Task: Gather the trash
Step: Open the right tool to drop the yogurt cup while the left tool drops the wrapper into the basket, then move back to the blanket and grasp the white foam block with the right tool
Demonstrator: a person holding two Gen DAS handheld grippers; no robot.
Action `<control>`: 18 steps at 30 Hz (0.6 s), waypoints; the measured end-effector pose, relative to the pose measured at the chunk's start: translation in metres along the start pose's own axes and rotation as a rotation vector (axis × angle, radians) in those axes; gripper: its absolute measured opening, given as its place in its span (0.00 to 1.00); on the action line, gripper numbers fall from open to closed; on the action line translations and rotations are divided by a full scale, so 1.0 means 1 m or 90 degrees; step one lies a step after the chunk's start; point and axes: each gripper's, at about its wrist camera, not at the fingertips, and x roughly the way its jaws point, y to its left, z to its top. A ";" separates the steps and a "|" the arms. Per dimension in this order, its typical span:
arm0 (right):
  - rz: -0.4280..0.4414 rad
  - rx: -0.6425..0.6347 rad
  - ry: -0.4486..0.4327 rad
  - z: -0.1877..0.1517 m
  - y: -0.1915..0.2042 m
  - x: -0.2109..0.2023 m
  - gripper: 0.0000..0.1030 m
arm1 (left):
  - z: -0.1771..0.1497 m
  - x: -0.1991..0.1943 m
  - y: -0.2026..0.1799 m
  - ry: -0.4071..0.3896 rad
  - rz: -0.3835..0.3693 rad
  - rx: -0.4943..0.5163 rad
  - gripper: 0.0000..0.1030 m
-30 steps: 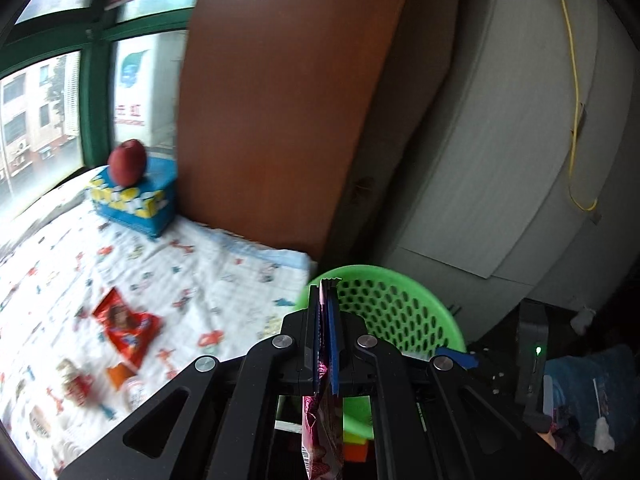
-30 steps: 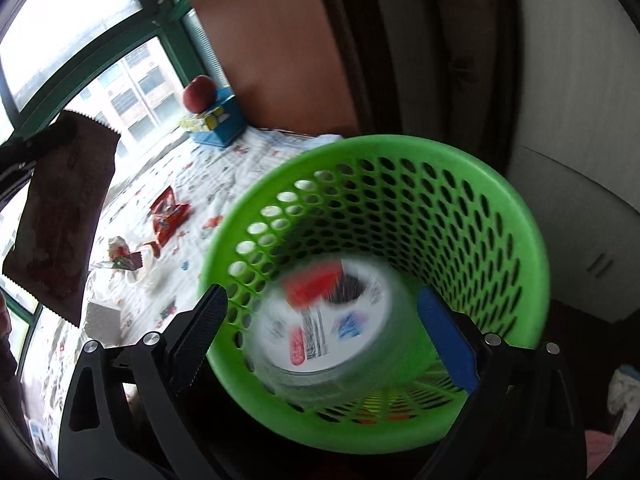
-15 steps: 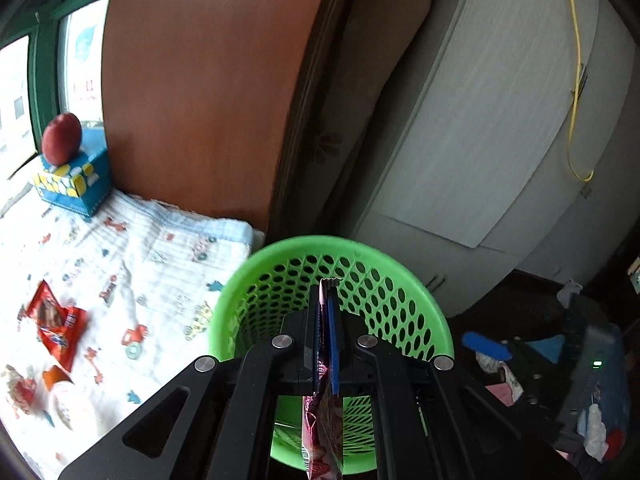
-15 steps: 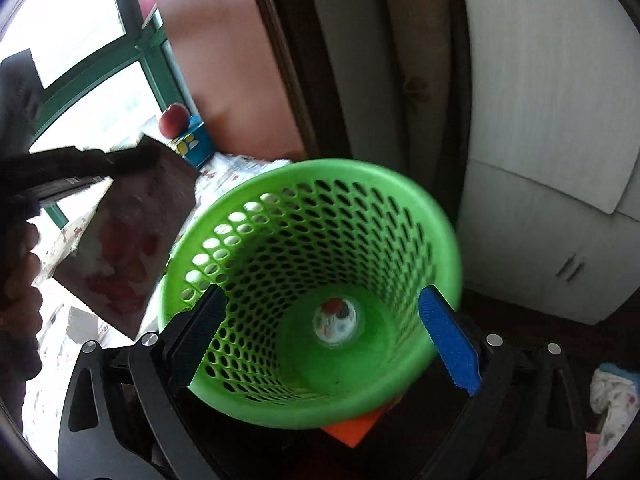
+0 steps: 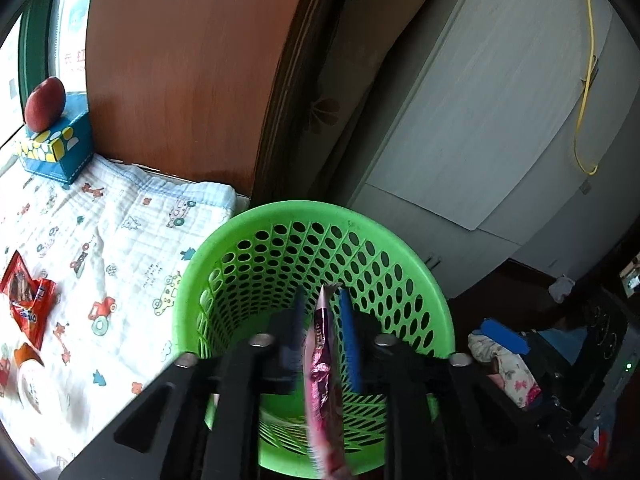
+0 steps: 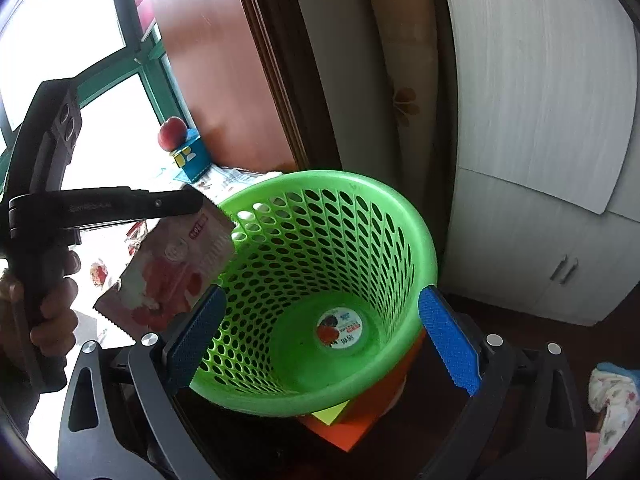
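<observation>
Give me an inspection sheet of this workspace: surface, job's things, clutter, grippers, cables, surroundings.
Surface: printed cloth spread beside the basket.
Job's things: green basket with a round lid lying on its bottom; pink wrapper between the left gripper's pads above the basket; red wrapper and a cup on the cloth.
Clutter: apple on a tissue box; orange box under the basket.
Grippers: left gripper with jaws parted around the pink wrapper, grip unclear; right gripper open, empty, over the basket.
Cables: yellow cable hanging down the cabinet.
Surroundings: window, wooden panel.
</observation>
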 end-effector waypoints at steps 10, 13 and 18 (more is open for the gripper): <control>0.008 -0.007 -0.006 -0.001 0.008 -0.007 0.93 | -0.009 -0.022 0.011 -0.028 0.046 -0.015 0.60; 0.016 -0.017 -0.006 0.001 0.017 -0.007 0.93 | -0.014 -0.037 0.015 -0.049 0.067 -0.005 0.76; 0.035 -0.035 0.000 0.003 0.037 -0.004 0.93 | -0.025 -0.069 0.030 -0.098 0.102 -0.007 0.83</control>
